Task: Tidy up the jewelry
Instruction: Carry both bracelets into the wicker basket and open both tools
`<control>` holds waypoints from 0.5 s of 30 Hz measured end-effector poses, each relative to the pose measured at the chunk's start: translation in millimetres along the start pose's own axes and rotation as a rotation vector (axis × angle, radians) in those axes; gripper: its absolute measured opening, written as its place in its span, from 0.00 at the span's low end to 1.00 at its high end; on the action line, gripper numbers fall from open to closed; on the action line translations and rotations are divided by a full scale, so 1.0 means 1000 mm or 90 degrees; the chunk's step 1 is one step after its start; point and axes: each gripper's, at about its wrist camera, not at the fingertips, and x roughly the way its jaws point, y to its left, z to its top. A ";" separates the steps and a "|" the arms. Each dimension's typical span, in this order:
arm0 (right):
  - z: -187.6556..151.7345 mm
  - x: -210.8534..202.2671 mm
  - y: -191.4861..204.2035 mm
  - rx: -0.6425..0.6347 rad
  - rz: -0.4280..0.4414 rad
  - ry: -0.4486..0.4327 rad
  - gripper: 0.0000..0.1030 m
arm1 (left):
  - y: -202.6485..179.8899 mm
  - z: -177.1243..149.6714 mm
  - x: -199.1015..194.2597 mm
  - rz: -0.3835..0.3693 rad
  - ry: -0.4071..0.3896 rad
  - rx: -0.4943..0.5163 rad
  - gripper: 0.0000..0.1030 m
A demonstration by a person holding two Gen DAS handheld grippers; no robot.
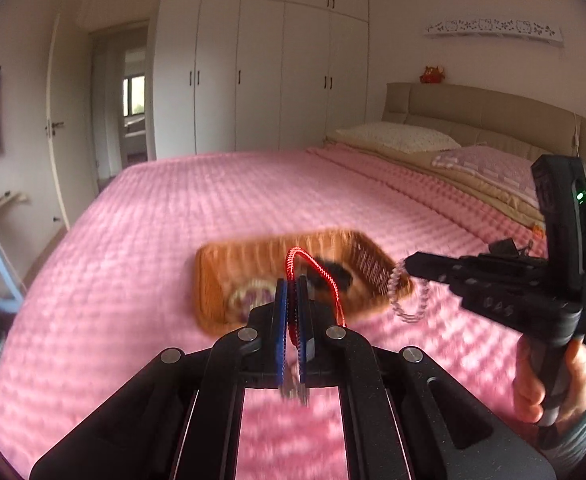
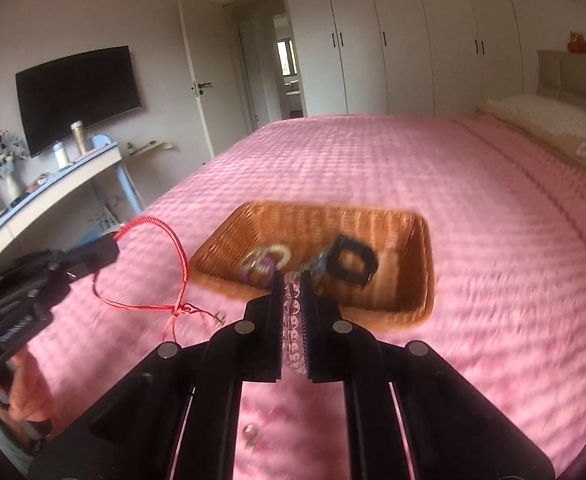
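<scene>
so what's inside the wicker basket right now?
The wicker basket holds a cream-and-purple beaded bracelet and a black band. The right tongs cover the near-middle floor, and blur hides anything smaller.

Black two-finger grippers, bare hands, grey-green sleeves

Left gripper (image 1: 292, 312) has blue finger pads (image 1: 281, 320) and silver pivot screws; the right gripper (image 1: 407, 266), frame right, shows a green light above a bare right hand (image 1: 549, 384).

1. The orange-brown woven wicker basket (image 1: 293, 276) is smeared by motion blur.
2. A dark black lump (image 1: 333, 274) inside it cannot be identified in the left view.
3. The pink quilted bedspread (image 2: 493, 300) blurs nearby.
4. A small metallic piece (image 2: 250, 434) is too blurred to identify.
</scene>
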 end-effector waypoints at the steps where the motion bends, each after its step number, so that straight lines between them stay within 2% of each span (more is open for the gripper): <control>1: 0.004 0.005 0.001 -0.005 -0.003 -0.002 0.06 | 0.002 0.006 0.006 -0.001 -0.003 -0.003 0.02; 4: 0.021 0.027 0.002 -0.020 -0.012 -0.010 0.06 | 0.011 0.019 0.031 -0.006 -0.006 -0.025 0.02; 8: 0.039 0.064 0.000 -0.022 -0.015 0.010 0.06 | 0.028 0.025 0.079 0.010 0.017 -0.055 0.02; 11: 0.046 0.092 -0.001 -0.016 -0.002 0.036 0.06 | 0.041 0.022 0.113 0.029 0.050 -0.060 0.02; 15: 0.043 0.128 -0.003 -0.013 0.012 0.064 0.06 | 0.054 0.011 0.134 0.038 0.075 -0.053 0.02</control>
